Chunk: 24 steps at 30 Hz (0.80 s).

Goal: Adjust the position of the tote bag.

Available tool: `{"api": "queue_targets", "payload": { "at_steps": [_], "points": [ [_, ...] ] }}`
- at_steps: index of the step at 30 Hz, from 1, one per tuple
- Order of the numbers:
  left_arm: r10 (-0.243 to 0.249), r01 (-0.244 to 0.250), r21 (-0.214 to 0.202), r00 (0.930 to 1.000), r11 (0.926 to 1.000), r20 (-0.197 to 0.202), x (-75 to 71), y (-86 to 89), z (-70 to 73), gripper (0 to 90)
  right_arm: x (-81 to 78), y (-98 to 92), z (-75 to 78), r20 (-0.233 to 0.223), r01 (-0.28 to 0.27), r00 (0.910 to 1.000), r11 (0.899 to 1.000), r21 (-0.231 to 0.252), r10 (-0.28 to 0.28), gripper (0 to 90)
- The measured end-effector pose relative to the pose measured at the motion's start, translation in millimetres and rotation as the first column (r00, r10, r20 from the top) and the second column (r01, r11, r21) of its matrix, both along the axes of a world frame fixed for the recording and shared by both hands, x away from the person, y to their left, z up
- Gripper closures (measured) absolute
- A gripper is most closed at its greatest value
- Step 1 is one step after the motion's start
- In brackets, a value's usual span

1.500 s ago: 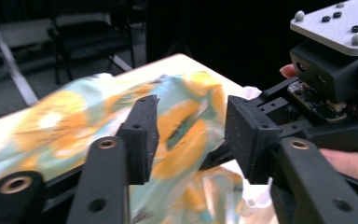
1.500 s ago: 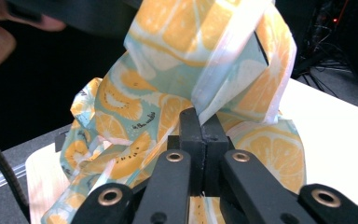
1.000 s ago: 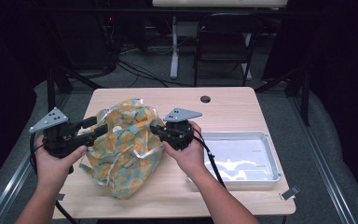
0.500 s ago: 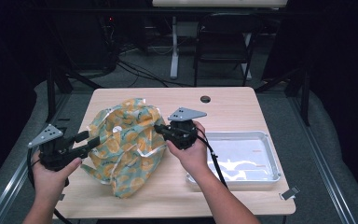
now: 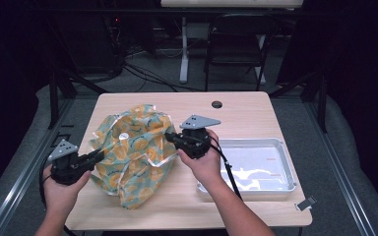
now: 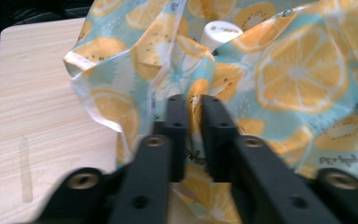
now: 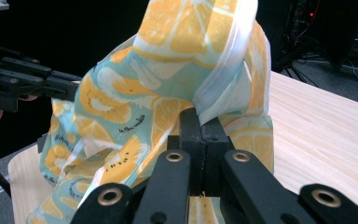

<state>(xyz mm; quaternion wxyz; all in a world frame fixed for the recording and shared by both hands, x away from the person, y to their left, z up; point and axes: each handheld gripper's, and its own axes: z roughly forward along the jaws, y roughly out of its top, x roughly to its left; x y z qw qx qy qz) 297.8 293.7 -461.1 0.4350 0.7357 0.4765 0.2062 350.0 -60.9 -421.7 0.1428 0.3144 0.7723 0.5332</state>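
A crumpled bag point(image 5: 138, 152) printed with orange slices on pale blue lies on the wooden table point(image 5: 256, 113). A white cap point(image 5: 123, 136) pokes out among its folds, and it is also at the top of the left gripper view point(image 6: 221, 32). My left gripper point(image 5: 98, 156) is at the bag's left edge. Its jaws have just been closing, and they now pinch a fold of the bag point(image 6: 298, 70) between the left gripper's tips point(image 6: 193, 105). My right gripper point(image 5: 170, 138) is shut on the bag's white-hemmed right edge point(image 7: 168, 102), lifting it at the right gripper's tips point(image 7: 200, 119).
A shiny metal tray point(image 5: 285, 162) sits on the table's right side, just beside the right forearm. A round hole point(image 5: 217, 104) marks the table's far edge. A dark chair point(image 5: 236, 44) and cables stand behind the table. A small clip point(image 5: 306, 203) lies at the front right corner.
The left hand has dropped and come nearer, from the bag's upper left to its lower left edge. Its jaws went from wide to pinching a fold. The right hand stayed put.
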Motion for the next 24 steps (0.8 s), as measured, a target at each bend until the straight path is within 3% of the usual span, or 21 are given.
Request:
{"api": "queue_targets", "payload": {
  "at_steps": [3, 14, 24],
  "points": [
    [-0.005, 0.005, 0.0, 1.0, 1.0, -0.003, -1.5, 1.3, -1.4, 89.8, -1.6, -2.3, -3.0, -0.003, 0.0, 1.0, 1.0, -0.002, 0.0, 90.0],
    [-0.015, 0.015, 0.014, 0.9989, 0.9998, -0.044, -5.2, 3.0, -16.9, 90.0, -8.8, -7.7, -35.8, -0.066, 0.005, 0.9978, 0.999, -0.036, -0.007, 90.0],
    [0.012, -0.011, 0.013, 0.9934, 0.9999, -0.114, -1.8, 13.2, -44.3, 90.0, -12.4, 0.7, -73.5, -0.132, -0.008, 0.9912, 0.991, -0.131, -0.009, 90.0]
  ]
}}
